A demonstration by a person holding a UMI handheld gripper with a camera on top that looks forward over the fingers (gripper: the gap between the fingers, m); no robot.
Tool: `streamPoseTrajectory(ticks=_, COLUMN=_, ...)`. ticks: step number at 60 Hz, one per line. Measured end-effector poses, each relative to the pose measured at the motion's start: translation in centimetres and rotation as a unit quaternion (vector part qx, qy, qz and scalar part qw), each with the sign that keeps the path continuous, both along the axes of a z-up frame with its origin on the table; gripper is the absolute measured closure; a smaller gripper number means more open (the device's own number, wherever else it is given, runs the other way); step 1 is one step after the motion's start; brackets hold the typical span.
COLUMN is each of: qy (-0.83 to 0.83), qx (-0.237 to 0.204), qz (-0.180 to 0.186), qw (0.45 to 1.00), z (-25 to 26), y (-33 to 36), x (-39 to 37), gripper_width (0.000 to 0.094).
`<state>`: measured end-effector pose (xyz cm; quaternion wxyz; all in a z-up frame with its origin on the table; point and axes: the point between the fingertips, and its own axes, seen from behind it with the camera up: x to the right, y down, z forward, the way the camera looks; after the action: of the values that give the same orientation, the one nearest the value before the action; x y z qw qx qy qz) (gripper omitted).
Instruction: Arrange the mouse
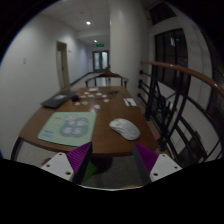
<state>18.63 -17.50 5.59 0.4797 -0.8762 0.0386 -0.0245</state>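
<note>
A white computer mouse (124,128) lies on the wooden table (100,138), near the table's right side, beside a pale green mat (68,125). My gripper (113,159) is held above the table's near edge, short of the mouse and a little to its left. Its two fingers with purple pads (146,156) stand wide apart with nothing between them. The mouse lies ahead of the right finger.
A dark laptop (55,100) lies at the table's far left. Several small papers and items (97,96) lie on the far half. A chair (105,80) stands at the far end. Dark shelving and a railing (175,85) stand at the right.
</note>
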Motion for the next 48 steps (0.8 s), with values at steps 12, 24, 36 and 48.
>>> streamPoseTrajectory(ticks=12, qy=-0.013, qx=-0.018, qz=-0.017, qw=1.000, z=-1.9, y=0.9, x=2.3, gripper_width=0.0128)
streamPoseTrajectory(ticks=24, qy=-0.008, qx=-0.031, qz=-0.007, qw=0.999, z=-2.2, y=2.4, x=1.7, gripper_width=0.0123)
streamPoseTrajectory(ticks=36, qy=-0.005, qx=-0.008, qz=-0.016, qw=1.000, z=-2.6, y=7.1, x=2.8, gripper_width=0.0204)
streamPoseTrajectory(ticks=48, qy=-0.002, qx=0.003, qz=-0.029, qw=1.000, z=-1.4, y=4.9, x=1.9, gripper_width=0.0408)
